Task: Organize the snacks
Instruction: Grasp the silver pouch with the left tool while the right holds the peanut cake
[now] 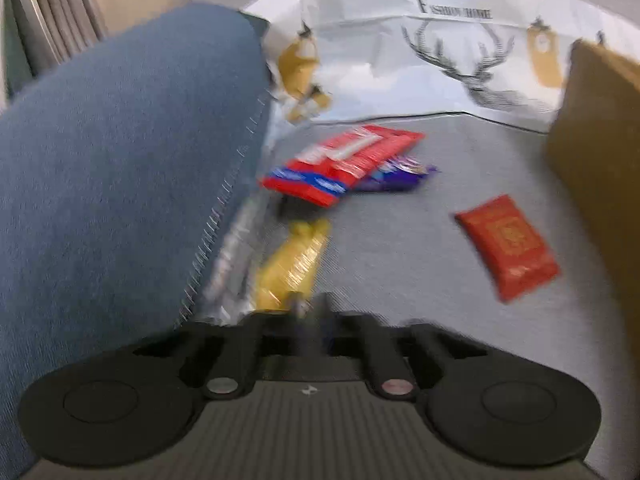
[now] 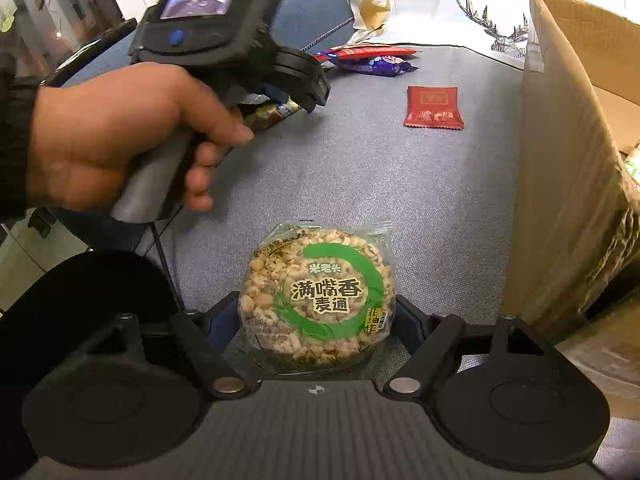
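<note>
Closest to my right tongs (image 2: 318, 316) is a round puffed-grain cake (image 2: 316, 296) in clear wrap with a green ring on its label; the two fingers press against its left and right edges, so they are closed on it, just above the grey worktop (image 2: 400, 192).

My left tongs (image 1: 308, 308) look drawn together, with little or no gap between the tips. That view is blurred, so I cannot tell whether they pinch anything. Just beyond those tips lies a yellow packet (image 1: 290, 264), pressed against a blue cushion (image 1: 120, 160) that fills the left side. From the right view my left hand (image 2: 120, 132) grips the handle, with the yellow packet (image 2: 272, 114) showing under the tool.

Farther out on the worktop I count one long red packet (image 2: 364, 53) lying partly over one purple packet (image 2: 376, 65), the two touching. One small dark red sachet (image 2: 434, 107) lies alone, well apart from them and near the cardboard box (image 2: 568, 160). That box stands upright on the right, its wall rising between my right tongs and its inside. Behind everything hangs a white sheet (image 2: 460, 8) printed with a deer head and some lettering.

So: one cake, one yellow packet, one red, one purple, one sachet, one box.
</note>
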`<state>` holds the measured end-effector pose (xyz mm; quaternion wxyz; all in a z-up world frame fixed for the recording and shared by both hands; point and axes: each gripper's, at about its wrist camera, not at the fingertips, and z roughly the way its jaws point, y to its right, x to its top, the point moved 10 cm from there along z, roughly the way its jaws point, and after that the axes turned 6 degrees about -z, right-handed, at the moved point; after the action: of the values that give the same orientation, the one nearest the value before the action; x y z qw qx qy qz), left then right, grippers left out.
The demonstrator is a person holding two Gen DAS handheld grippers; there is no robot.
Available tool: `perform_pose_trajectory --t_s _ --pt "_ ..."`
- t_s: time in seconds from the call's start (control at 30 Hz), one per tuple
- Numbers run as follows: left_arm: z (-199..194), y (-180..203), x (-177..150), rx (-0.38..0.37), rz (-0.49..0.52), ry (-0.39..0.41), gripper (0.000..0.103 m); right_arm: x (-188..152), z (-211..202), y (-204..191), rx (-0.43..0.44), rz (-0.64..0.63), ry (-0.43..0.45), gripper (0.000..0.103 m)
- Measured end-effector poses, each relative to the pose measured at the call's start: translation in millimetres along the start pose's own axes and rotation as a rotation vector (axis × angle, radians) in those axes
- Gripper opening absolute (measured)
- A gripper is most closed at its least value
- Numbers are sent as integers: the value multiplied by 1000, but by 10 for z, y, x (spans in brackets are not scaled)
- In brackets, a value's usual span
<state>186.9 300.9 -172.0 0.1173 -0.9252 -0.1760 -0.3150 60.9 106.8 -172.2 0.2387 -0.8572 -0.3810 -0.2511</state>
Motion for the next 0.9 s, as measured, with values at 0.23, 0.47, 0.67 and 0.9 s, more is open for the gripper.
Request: perform_pose_trajectory --t_s 0.23,0.47,0.67,0.9 --pt "-441 110 -196 -100 11 28 1 -3 9 3 -20 -18 6 80" --pt "-317 177 124 -37 29 116 36 -23 -2 -26 -58 -38 10 80" --pt "119 132 254 62 34 82 52 -28 -4 -32 -57 -45 12 80" --pt "270 6 217 -2 -21 49 31 -16 30 -43 -56 -64 2 80"
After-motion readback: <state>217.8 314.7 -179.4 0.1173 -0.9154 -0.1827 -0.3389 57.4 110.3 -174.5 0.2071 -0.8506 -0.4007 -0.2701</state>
